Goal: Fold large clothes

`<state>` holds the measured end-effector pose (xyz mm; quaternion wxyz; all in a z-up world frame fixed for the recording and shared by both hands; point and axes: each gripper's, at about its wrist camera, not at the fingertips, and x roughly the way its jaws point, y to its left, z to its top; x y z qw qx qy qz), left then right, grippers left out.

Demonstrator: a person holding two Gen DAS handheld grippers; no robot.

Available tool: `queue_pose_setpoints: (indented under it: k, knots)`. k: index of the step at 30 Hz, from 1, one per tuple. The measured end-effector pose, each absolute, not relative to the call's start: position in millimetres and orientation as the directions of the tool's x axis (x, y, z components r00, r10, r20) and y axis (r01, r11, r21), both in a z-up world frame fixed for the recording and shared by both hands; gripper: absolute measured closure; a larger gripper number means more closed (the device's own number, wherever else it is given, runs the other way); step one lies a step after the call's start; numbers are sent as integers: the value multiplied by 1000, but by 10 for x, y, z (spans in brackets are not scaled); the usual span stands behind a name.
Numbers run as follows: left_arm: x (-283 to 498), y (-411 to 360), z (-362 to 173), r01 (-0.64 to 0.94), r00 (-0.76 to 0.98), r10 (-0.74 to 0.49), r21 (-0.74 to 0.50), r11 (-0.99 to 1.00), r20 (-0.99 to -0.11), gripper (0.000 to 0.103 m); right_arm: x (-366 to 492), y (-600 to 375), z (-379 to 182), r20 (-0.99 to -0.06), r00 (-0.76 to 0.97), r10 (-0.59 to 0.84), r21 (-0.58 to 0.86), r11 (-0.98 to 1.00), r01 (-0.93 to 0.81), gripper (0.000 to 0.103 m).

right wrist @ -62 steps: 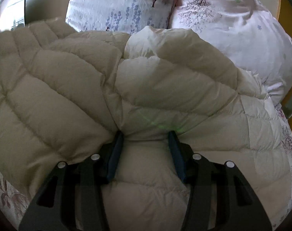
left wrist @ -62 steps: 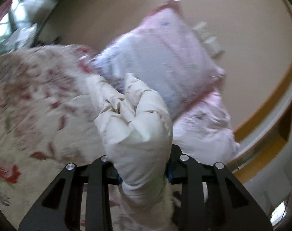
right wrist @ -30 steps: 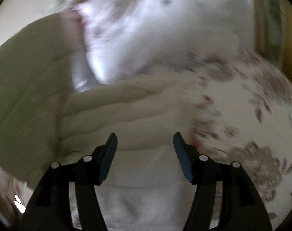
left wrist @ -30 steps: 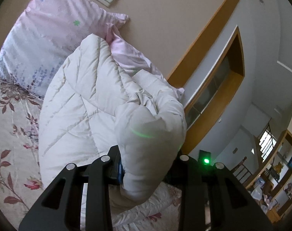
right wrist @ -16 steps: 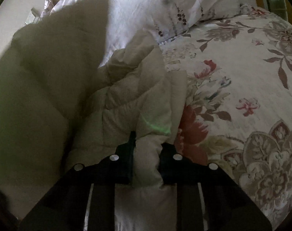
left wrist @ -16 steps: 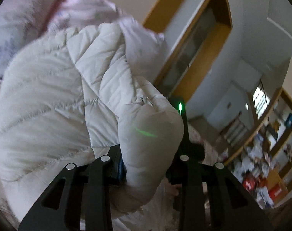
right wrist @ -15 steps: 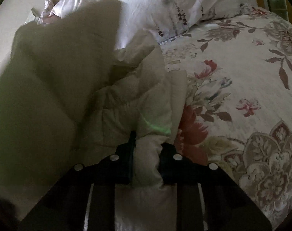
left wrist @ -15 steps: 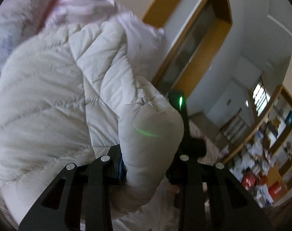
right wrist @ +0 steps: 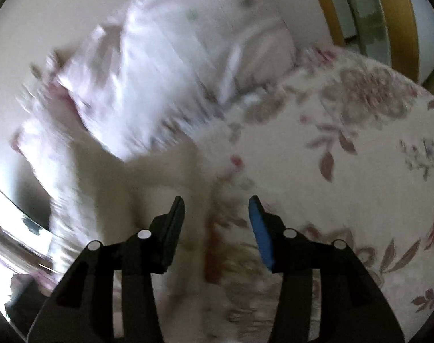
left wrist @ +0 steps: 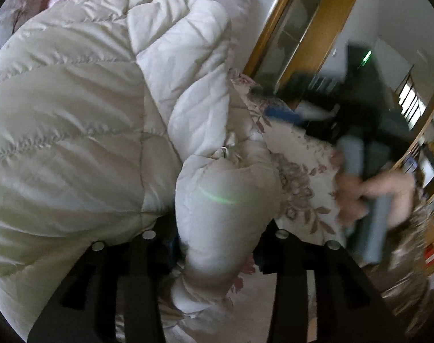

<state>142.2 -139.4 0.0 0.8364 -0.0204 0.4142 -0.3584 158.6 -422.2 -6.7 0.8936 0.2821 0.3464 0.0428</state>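
A cream quilted down jacket (left wrist: 82, 120) fills the left of the left wrist view, lying over the floral bedspread (left wrist: 299, 154). My left gripper (left wrist: 217, 237) is shut on a puffy fold of the jacket (left wrist: 225, 200). My right gripper (right wrist: 217, 214) is open and empty above the bed; its view is blurred. A pale strip of the jacket (right wrist: 148, 188) shows left of its fingers. The right gripper with the hand holding it also shows in the left wrist view (left wrist: 360, 171).
Two pink-white pillows (right wrist: 165, 80) lean against the beige wall at the head of the bed. The floral bedspread (right wrist: 345, 148) spreads to the right. A wood-framed window or door (left wrist: 308, 28) stands beyond the bed.
My right gripper has let go of the jacket fold, opened, and swung away fast. My left gripper has kept its hold and turned further toward the bed's right side.
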Motion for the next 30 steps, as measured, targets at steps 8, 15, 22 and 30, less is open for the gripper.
queue_pose_setpoints:
  k: [8,15,22,30]
  knots:
    - [1362,-1571,6,610,421,-575,-249,752,-702,46,1859,-3835,340,-506,724,469,585,803,-112,32]
    - [1286,-1662,2,640,443,-548,-178,748,-709,35,2136,-3628,238,-548,680,487,593,800,-95,41]
    - [1160,-1700,96,667,440,-566,-167,726,-697,32,2190,-3623,91,-554,682,477,594,801,-77,90]
    - [1007,-815,917,694,457,-697,-269,668,-552,32,2250,-3751,-77,-551,702,452,602,797,-41,90]
